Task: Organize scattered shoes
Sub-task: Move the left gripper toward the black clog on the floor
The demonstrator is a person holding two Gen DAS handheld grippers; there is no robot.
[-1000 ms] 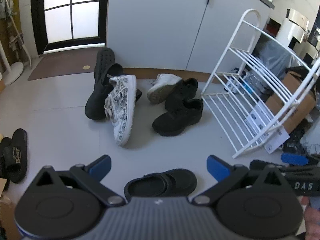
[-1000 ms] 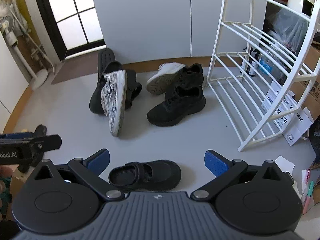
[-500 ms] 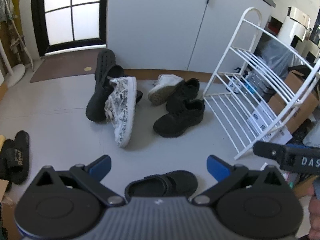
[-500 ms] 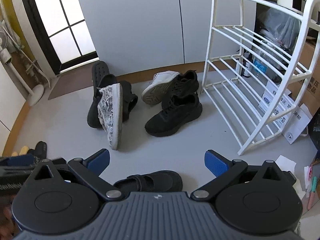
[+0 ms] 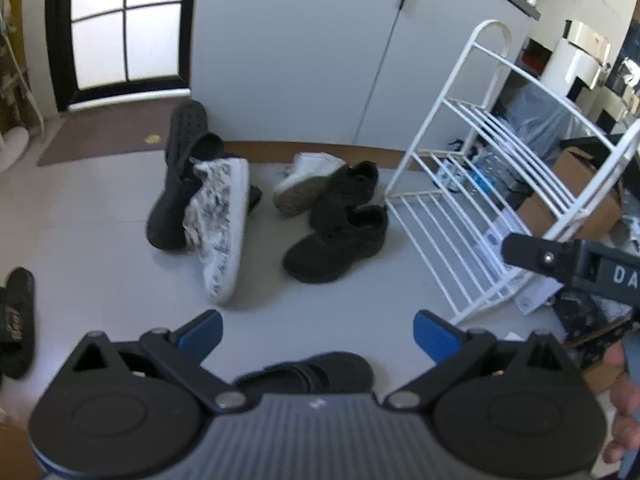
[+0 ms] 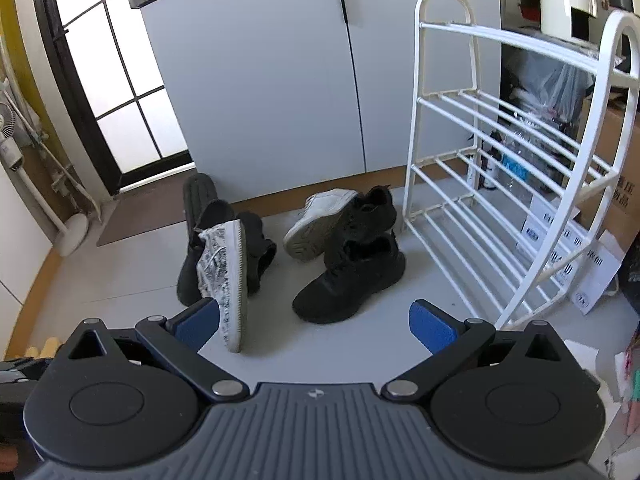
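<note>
Blue pads mark the tips of both grippers, and each pair of jaws stands wide apart with nothing held between them. Just in front of the left gripper (image 5: 316, 330), a black strap shoe (image 5: 316, 372) lies on the grey floor (image 5: 100, 248), partly hidden by the tool body. The right gripper (image 6: 316, 322) hangs above the floor near the toe of a patterned white sneaker (image 6: 226, 276). This sneaker lies on its side against a dark slip-on shoe (image 6: 196, 256). Beside them, a little to the right, are two black sneakers (image 6: 352, 276) and a white sneaker (image 6: 316, 222), touching each other. A white wire rack (image 6: 500, 184) stands further right, its shelves bare. Behind all is a grey cabinet (image 6: 280, 80).
</note>
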